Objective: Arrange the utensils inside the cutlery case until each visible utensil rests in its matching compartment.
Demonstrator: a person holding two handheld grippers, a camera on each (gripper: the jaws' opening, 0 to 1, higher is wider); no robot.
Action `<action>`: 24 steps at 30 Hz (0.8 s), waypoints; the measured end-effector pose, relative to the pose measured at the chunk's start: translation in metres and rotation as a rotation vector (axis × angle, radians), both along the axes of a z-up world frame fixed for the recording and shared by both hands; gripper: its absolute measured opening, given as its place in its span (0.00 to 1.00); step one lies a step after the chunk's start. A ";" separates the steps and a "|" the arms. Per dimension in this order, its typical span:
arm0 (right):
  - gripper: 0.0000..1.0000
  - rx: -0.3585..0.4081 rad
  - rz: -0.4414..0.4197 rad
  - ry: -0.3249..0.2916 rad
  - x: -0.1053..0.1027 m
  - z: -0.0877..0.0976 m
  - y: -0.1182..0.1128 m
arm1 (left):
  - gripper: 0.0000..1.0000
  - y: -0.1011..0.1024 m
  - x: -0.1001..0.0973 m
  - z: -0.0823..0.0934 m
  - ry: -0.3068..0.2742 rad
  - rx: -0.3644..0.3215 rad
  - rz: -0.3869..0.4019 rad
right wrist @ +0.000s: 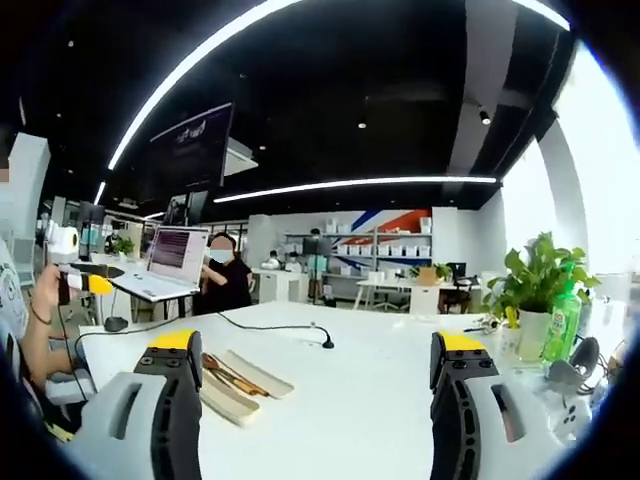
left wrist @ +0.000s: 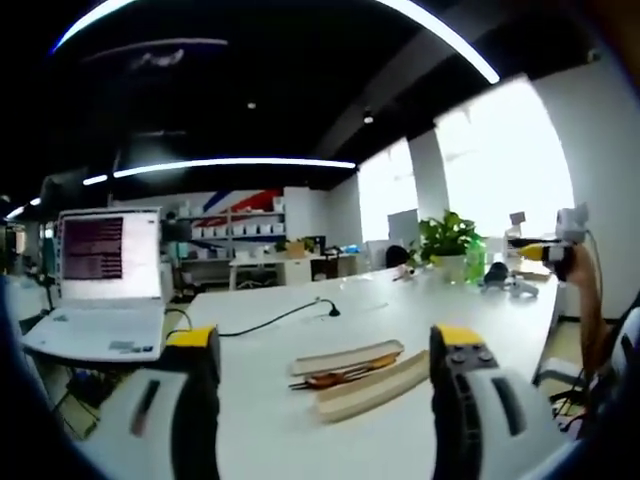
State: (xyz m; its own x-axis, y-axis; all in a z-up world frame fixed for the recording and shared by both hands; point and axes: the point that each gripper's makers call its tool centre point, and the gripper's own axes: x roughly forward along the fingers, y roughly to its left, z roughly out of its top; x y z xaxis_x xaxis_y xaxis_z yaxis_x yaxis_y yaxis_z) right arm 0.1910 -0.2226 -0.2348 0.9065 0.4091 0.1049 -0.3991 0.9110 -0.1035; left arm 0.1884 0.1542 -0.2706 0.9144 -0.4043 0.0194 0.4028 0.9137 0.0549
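Left gripper view: a flat, pale wooden cutlery case [left wrist: 360, 385] lies on the smooth white table [left wrist: 270, 430], with slim brown-handled utensils [left wrist: 335, 377] lying in it. The left gripper [left wrist: 325, 400] hovers near it, jaws apart and gripping nothing. Right gripper view: the right gripper [right wrist: 312, 400] is likewise held wide, with the case [right wrist: 240, 385] at its left. A black cable [right wrist: 270, 327] crosses the far tabletop.

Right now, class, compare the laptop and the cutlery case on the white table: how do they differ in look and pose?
The laptop stands open with its screen upright and lit; the cutlery case lies flat and low. The laptop is white, the case pale wood. The laptop sits at the table's edge, the case nearer the middle, between the open left gripper's jaws. Both rest on the same table.
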 end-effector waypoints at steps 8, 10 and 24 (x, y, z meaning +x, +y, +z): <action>0.99 -0.113 0.117 0.004 0.021 0.019 0.057 | 0.89 -0.005 0.002 -0.007 0.021 0.021 -0.024; 0.98 -0.130 0.137 0.010 0.028 0.023 0.066 | 0.89 -0.005 0.002 -0.009 0.024 0.021 -0.025; 0.91 -0.295 0.249 0.071 0.051 0.011 0.111 | 0.88 -0.001 0.003 -0.011 0.034 0.028 -0.014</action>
State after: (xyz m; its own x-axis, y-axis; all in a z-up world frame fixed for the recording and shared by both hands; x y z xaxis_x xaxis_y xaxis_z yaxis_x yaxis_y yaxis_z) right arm 0.2416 -0.1113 -0.2243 0.7764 0.6207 -0.1091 -0.6198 0.7207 -0.3106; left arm 0.1911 0.1529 -0.2819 0.9084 -0.4174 -0.0233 0.4180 0.9061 0.0660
